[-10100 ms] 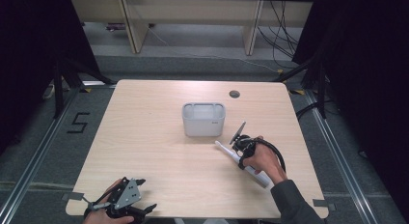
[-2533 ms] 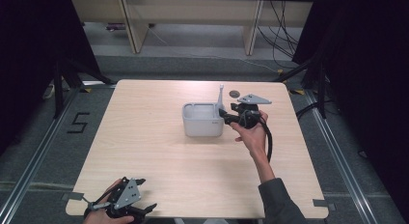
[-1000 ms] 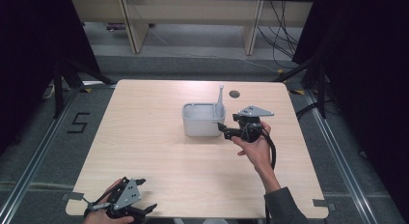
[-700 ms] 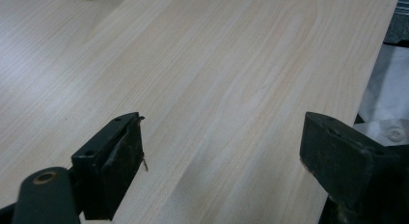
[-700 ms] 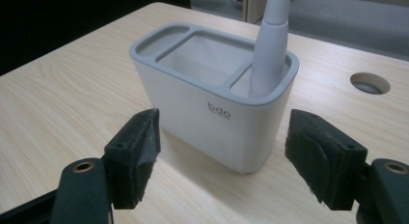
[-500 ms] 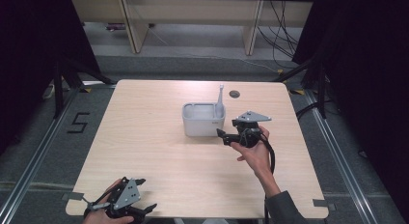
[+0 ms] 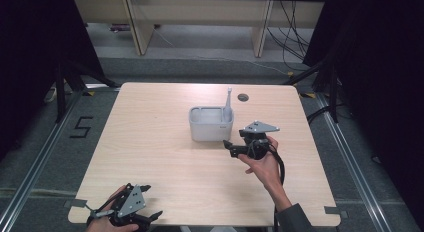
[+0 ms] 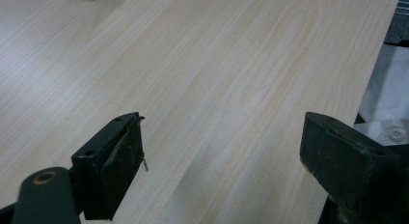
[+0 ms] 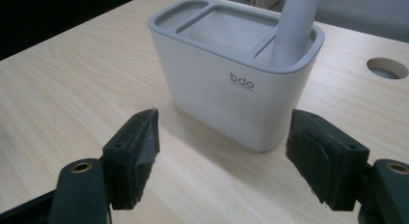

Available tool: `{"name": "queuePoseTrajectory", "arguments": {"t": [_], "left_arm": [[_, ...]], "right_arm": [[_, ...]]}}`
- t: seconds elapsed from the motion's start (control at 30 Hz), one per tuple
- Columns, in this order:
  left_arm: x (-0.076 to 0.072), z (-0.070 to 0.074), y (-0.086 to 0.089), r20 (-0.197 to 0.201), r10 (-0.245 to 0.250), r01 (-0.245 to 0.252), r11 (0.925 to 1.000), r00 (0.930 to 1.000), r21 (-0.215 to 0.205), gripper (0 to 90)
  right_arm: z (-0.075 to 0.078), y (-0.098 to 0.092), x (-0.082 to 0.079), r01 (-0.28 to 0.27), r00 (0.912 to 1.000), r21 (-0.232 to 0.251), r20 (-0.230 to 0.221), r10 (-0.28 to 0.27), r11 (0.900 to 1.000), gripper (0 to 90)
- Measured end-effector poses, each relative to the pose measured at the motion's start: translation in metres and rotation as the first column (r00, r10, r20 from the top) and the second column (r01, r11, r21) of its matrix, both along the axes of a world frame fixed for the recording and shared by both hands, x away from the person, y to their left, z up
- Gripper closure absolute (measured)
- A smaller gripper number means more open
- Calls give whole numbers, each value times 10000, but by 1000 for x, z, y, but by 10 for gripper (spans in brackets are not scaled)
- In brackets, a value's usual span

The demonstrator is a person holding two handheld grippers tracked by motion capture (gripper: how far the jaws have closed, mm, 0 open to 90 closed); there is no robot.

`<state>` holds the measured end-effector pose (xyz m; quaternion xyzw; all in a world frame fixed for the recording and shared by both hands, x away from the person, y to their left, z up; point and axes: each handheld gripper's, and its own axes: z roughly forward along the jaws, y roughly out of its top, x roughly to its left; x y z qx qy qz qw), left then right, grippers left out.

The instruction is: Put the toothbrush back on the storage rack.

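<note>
- right claw (image 7: 227, 145) has backed off toward the lower right of the high view, jaws wide and empty
- toothbrush (image 7: 228, 103) now stands in the right end slot of the grey holder (image 7: 210, 127), mid tabletop (image 7: 150, 142), so the drop-off looks done
- ten seconds back it lay flat in that claw
- left claw (image 8: 222, 151) parked, wide open, holding nothing

Pale wood table (image 7: 165, 157), grey floor (image 7: 45, 157) (dim surroundings)

Both hand-held grippers gape — right (image 7: 229, 147) raised (left (image 7: 150, 216) low).
</note>
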<state>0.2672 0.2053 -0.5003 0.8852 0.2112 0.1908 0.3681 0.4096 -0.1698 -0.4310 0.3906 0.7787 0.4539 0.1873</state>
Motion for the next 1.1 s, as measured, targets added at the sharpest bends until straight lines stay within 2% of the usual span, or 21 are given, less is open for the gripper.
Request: {"name": "queuePoseTrajectory", "arguments": {"t": [0.07, 0.1, 0.13, 0.17, 0.23, 0.4, 0.43, 0.47, 0.53, 0.57, 0.6, 0.67, 0.73, 0.77, 0.8, 0.83, 0.87, 0.93, 1.07, 1.1], "left_arm": [[0, 0, 0, 77, 73, -73, 10000, 9999, 24, 148], [0, 0, 0, 77, 77, -77, 10000, 9999, 11, 148], [0, 0, 0, 80, 77, -77, 10000, 9999, 10, 148], [0, 0, 0, 83, 75, -76, 10000, 9999, 17, 148], [0, 0, 0, 81, 80, -80, 10000, 9999, 18, 148], [0, 0, 0, 88, 80, -80, 10000, 9999, 17, 148], [0, 0, 0, 85, 78, -78, 10000, 9999, 25, 148], [0, 0, 0, 76, 70, -70, 10000, 9999, 27, 148], [0, 0, 0, 76, 75, -75, 10000, 9999, 27, 148], [0, -1, 0, 75, 75, -76, 10000, 9999, 20, 148], [0, -1, 0, 77, 78, -78, 10000, 9999, 27, 148], [0, -1, 0, 77, 86, -86, 10000, 9999, 14, 148], [0, -1, 0, 72, 88, -88, 10000, 9999, 17, 148], [0, -1, 0, 73, 84, -84, 10000, 9999, 20, 148], [0, -1, 0, 80, 92, -92, 10000, 9999, 18, 148], [0, -1, 0, 79, 87, -87, 10000, 9999, 22, 148], [0, -1, 0, 77, 79, -80, 10000, 9999, 33, 148], [0, -1, 0, 91, 95, -95, 10000, 9999, 15, 148], [0, -1, 0, 76, 76, -77, 9999, 9999, 77, 148], [0, -1, 0, 70, 98, -99, 9999, 9999, 22, 148]], "right_arm": [[-1, 1, 0, -124, 9999, 73, -29, 125, 9999, 279], [-1, 1, -3, 9, 9995, 125, -322, -5, 9999, 278], [-2, 0, -2, -118, 9999, -89, 55, 119, 9999, 278], [-3, 1, -4, -132, 9998, -14, -169, 131, 9999, 276], [-4, 1, -4, -217, 9997, -146, -88, 215, 9997, 268], [-8, 4, -10, -252, 9990, 83, -373, 255, 9996, 267], [-9, 3, -9, -367, 9993, -198, -114, 364, 9991, 266], [-9, 3, -11, -256, 9995, -258, -175, 252, 9993, 264], [-10, 5, -15, -139, 9987, -66, -494, 135, 9999, 263], [-11, 4, -13, -332, 9991, -83, -256, 330, 9994, 263], [-12, 4, -14, -389, 9989, -95, -248, 386, 9992, 263], [-11, 3, -16, -315, 9990, -231, -339, 307, 9992, 263], [-12, 3, -19, -343, 9987, -144, -381, 338, 9993, 263], [-12, 3, -18, -402, 9990, -235, -216, 397, 9989, 263], [-13, 4, -21, -249, 9990, -112, -361, 245, 9996, 263], [-13, 2, -20, -398, 9990, -284, -227, 392, 9988, 262], [-14, 3, -22, -372, 9986, -154, -383, 366, 9992, 263], [-15, 2, -24, -420, 9988, -330, -269, 411, 9986, 262], [-18, 3, -28, -391, 9982, -91, -459, 387, 9992, 261], [-18, 1, -29, -482, 9982, -292, -374, 471, 9984, 261]]}}
